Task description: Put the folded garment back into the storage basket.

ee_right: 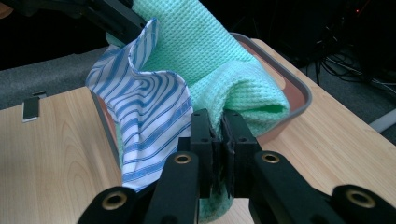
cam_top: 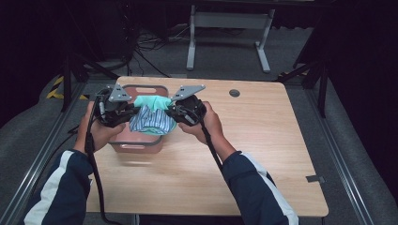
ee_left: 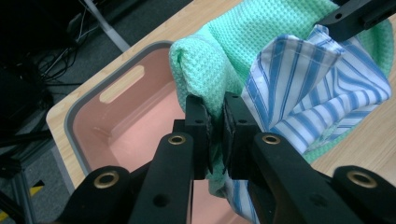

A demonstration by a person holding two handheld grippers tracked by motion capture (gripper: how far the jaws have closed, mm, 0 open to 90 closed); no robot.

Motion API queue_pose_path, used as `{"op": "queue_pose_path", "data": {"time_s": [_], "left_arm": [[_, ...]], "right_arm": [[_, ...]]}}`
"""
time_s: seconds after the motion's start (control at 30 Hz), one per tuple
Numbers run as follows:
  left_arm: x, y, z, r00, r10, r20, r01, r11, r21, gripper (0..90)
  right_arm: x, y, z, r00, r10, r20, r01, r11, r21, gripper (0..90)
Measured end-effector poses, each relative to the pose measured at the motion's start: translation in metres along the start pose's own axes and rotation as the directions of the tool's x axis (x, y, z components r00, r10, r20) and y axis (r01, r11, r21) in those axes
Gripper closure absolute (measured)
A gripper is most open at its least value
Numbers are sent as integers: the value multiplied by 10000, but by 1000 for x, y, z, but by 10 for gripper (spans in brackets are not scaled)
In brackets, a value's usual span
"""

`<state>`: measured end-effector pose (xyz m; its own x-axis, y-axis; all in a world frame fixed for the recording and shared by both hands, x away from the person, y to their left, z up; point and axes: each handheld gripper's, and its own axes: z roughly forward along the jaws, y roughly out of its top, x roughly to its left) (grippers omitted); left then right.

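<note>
A bundle of two cloths hangs between my grippers over a pink bin (cam_top: 143, 146): a mint green waffle cloth (cam_top: 151, 101) and a blue-and-white striped cloth (cam_top: 149, 121). My left gripper (cam_top: 127, 114) is shut on the bundle's left side, its jaws pinching the green cloth (ee_left: 205, 70) beside the striped cloth (ee_left: 317, 88). My right gripper (cam_top: 172, 111) is shut on the right side, clamping the green cloth (ee_right: 233, 88) next to the striped cloth (ee_right: 149, 107). The bin's grey rim (ee_left: 74, 116) and pink inside show below the cloths. The bin's far rim (ee_right: 299, 88) shows behind them.
The bin stands near the left side of a light wooden table (cam_top: 253, 140). A round grommet hole (cam_top: 234, 93) is at the table's back. A metal bracket (cam_top: 315, 178) sits at the right edge. Cables and a table frame (cam_top: 227, 23) are on the floor beyond.
</note>
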<state>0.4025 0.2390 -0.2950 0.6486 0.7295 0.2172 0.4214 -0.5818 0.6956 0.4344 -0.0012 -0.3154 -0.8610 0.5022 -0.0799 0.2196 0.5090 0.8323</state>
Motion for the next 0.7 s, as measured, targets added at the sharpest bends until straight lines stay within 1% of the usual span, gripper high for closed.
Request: {"op": "queue_pose_path", "data": {"time_s": [0.03,0.13,0.2,0.23,0.27,0.3,0.33,0.4,0.5,0.57,0.6,0.7], "left_arm": [[0,0,0,10000,0,0,0,10000,0,823],[4,-6,-3,9997,-71,-212,74,9999,127,823],[6,-8,-4,9994,-119,-310,123,9999,116,823],[7,-9,-5,9994,-98,-339,104,9998,163,823],[7,-11,-5,9992,-179,-359,187,9996,226,823],[8,-12,-5,9990,-177,-407,189,9994,282,823],[9,-13,-5,9986,-166,-502,178,9996,238,823],[10,-16,-4,9986,-242,-476,259,9991,341,823],[12,-20,0,9981,-248,-570,279,9981,546,823],[13,-23,4,9976,-347,-600,379,9979,528,823],[14,-25,6,9975,-429,-569,462,9972,583,823],[17,-28,10,9974,-415,-592,461,9958,792,823]], "right_arm": [[1,1,2,10000,0,-35,0,10000,6,838],[4,3,9,9998,-54,-175,54,10000,16,838],[6,4,13,9996,-57,-259,57,10000,11,838],[7,5,15,9996,-91,-274,91,10000,4,838],[7,5,17,9995,-86,-298,87,10000,21,838],[8,5,19,9994,-81,-332,82,10000,35,838],[9,6,21,9993,-93,-362,95,9999,64,838],[12,6,26,9991,-137,-404,142,9998,120,838],[14,7,34,9987,-177,-487,186,9997,179,838],[15,7,39,9984,-164,-541,177,9996,219,838],[15,7,41,9982,-169,-575,183,9995,238,838],[16,6,51,9972,-155,-734,180,9993,331,838]]}}
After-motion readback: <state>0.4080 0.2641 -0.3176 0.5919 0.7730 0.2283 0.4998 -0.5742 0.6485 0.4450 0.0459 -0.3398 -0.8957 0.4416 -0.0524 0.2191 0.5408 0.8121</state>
